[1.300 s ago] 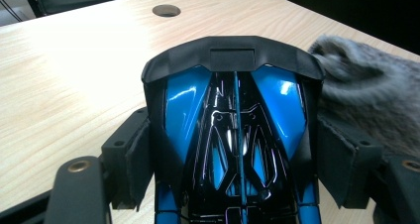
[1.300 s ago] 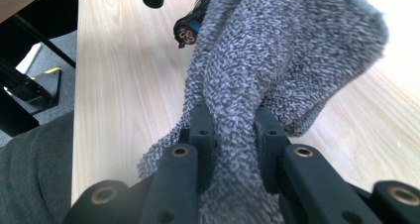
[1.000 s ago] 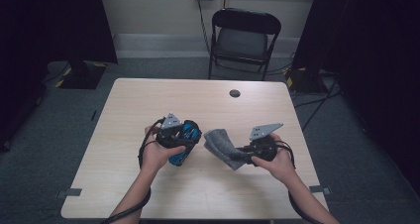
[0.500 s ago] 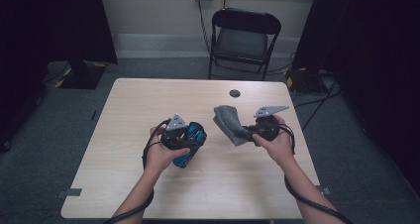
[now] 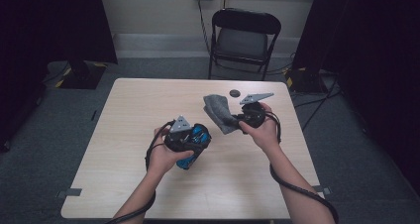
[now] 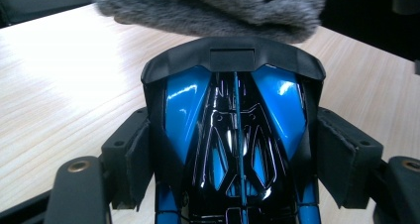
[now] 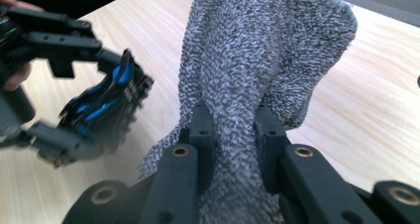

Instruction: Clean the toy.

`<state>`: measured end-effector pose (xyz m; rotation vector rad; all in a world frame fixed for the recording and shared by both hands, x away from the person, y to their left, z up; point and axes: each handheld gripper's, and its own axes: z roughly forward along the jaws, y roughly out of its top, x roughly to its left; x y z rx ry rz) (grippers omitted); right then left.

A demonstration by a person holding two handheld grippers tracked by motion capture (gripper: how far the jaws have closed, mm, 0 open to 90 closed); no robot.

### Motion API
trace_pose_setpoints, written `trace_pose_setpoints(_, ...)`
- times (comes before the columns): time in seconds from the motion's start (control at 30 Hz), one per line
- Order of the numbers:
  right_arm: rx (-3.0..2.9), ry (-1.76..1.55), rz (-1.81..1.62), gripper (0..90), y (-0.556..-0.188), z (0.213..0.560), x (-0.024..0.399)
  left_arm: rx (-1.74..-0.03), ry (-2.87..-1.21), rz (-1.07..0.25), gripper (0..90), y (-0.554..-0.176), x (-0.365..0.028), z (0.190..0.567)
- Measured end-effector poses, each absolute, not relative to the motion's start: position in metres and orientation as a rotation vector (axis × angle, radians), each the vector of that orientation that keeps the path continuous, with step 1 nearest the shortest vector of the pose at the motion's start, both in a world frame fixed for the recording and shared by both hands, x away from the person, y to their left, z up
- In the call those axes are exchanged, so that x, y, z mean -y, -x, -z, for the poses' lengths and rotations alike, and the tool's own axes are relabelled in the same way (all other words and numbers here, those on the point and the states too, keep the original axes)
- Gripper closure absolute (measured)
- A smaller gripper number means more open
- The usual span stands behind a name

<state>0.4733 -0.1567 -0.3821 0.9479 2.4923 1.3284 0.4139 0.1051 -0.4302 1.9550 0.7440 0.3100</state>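
Pale wood table [image 5: 124, 135] carries both hands above it. The right gripper [image 5: 242, 118], jaws pinched on a grey cloth [image 5: 220, 112], holds it up and to the right of the blue-and-black toy car [image 5: 194, 143], clamped lengthwise in the left gripper [image 5: 190, 149]. Cloth and car are near, apart.
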Motion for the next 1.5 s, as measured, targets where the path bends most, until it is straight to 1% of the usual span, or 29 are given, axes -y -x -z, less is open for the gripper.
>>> trace_pose_setpoints(0.6, -2.534, -0.888, -1.338, 75.3, -0.477, 0.383, 0.122, -0.718, -1.971, -0.273, 25.6, -0.41, -0.095, 0.431)
trace_pose_setpoints(0.83, -2.612, -0.818, -1.313, 75.3, -0.474, 0.388, 0.11, -0.732, -1.969, -0.283, 25.5, -0.412, -0.101, 0.431)
trace_pose_setpoints(1.07, -2.634, -0.765, -1.308, 75.4, -0.471, 0.387, 0.109, -0.74, -1.973, -0.279, 25.5, -0.413, -0.103, 0.431)
trace_pose_setpoints(1.5, -2.668, -0.721, -1.332, 75.4, -0.464, 0.389, 0.122, -0.758, -1.971, -0.305, 25.5, -0.415, -0.109, 0.43)
